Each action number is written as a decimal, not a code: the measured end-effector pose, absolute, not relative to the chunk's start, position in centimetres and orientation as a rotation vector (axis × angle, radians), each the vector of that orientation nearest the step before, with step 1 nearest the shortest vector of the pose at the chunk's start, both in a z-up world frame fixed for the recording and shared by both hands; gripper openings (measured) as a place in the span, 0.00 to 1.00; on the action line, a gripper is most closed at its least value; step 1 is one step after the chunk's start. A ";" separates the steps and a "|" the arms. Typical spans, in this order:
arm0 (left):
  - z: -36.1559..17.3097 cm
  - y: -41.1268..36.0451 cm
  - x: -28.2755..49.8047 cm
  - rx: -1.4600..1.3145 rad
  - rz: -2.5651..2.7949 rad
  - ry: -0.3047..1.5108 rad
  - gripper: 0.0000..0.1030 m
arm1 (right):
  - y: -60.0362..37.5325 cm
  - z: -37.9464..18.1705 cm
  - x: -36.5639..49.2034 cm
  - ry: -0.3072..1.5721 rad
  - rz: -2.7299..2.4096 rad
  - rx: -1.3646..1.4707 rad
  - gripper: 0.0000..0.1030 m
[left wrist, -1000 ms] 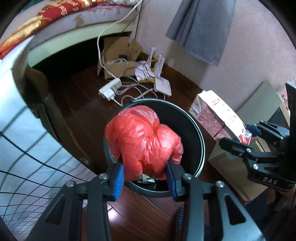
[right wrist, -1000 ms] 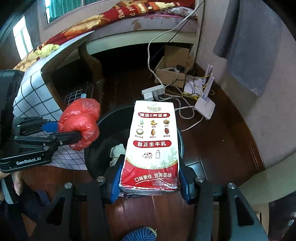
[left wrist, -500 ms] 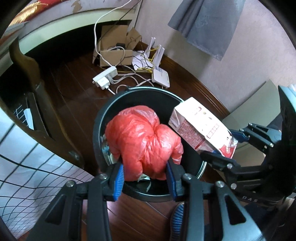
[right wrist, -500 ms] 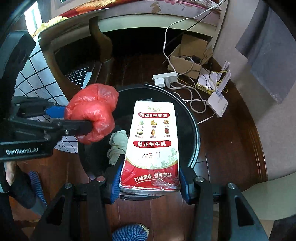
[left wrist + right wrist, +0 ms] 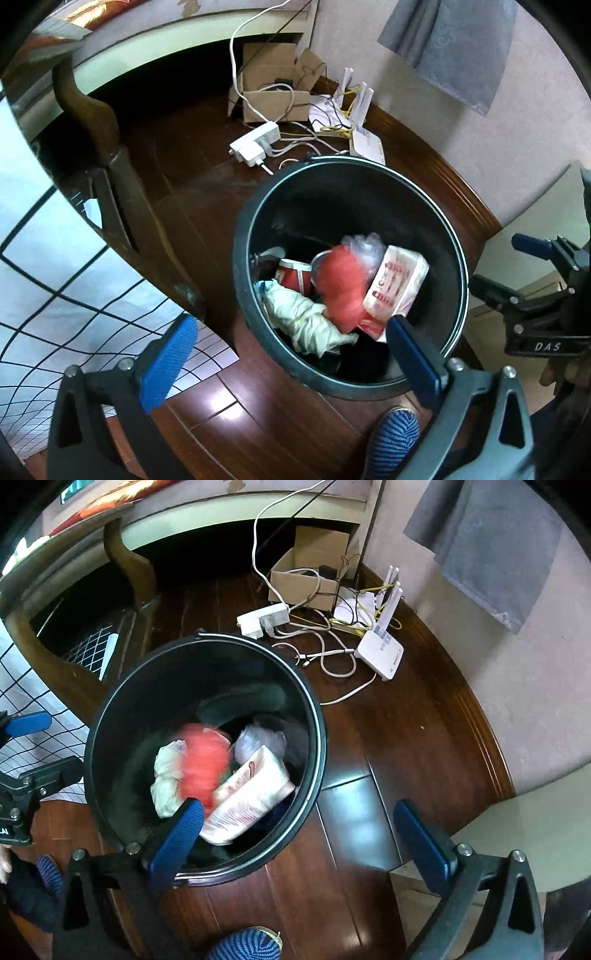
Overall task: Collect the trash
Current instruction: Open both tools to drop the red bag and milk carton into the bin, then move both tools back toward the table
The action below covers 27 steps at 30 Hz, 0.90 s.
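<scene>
A black trash bin [image 5: 456, 258] [image 5: 317, 716] stands on the dark wood floor. Inside it lie the red plastic bag [image 5: 340, 284] [image 5: 203, 760], the red and white milk carton [image 5: 397, 284] [image 5: 255, 790], a crumpled white tissue [image 5: 306, 321] [image 5: 166, 779] and a red cup [image 5: 293, 278]. My left gripper [image 5: 286, 365] is open and empty above the bin's near rim. My right gripper [image 5: 299, 845] is open and empty over the bin's near right rim. Each gripper also shows in the other's view, the right one [image 5: 543, 288] and the left one [image 5: 26, 753].
A white power strip [image 5: 255, 144] [image 5: 264, 620], loose cables, a white router [image 5: 380, 653] and a cardboard box [image 5: 273, 88] [image 5: 310, 576] lie beyond the bin. A wooden bed frame leg [image 5: 122, 192] and checked sheet stand at left. A blue striped slipper [image 5: 395, 439] is below.
Both grippers opened. The red bag and the milk carton dropped from the grippers into the bin.
</scene>
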State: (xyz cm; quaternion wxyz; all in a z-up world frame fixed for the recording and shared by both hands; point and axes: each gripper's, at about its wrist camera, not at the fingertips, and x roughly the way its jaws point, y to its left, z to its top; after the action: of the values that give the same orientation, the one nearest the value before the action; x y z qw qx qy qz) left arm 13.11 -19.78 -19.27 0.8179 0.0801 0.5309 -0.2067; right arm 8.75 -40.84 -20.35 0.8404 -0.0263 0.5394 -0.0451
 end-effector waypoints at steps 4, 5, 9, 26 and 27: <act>-19.2 -19.6 12.8 0.182 -0.433 1.126 0.99 | -40.6 -20.4 8.5 1.143 -0.098 -0.056 1.00; -19.2 -19.6 12.8 0.183 -0.431 1.127 0.99 | -40.5 -20.4 8.5 1.143 -0.098 -0.055 1.00; -19.1 -19.3 12.5 0.190 -0.421 1.126 0.99 | -40.4 -20.4 8.4 1.149 -0.097 -0.058 1.00; -17.3 -18.2 11.2 0.187 -0.398 1.094 0.99 | -39.2 -18.5 7.8 1.113 -0.075 -0.046 1.00; -17.0 -18.1 11.1 0.186 -0.397 1.087 0.99 | -39.0 -18.2 7.7 1.108 -0.074 -0.045 1.00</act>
State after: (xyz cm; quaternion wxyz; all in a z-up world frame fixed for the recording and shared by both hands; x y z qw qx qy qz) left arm 11.09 -18.09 -16.95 0.8332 0.0878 0.5129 -0.1872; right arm 7.74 -39.00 -18.21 0.8495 -0.0214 0.5260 -0.0349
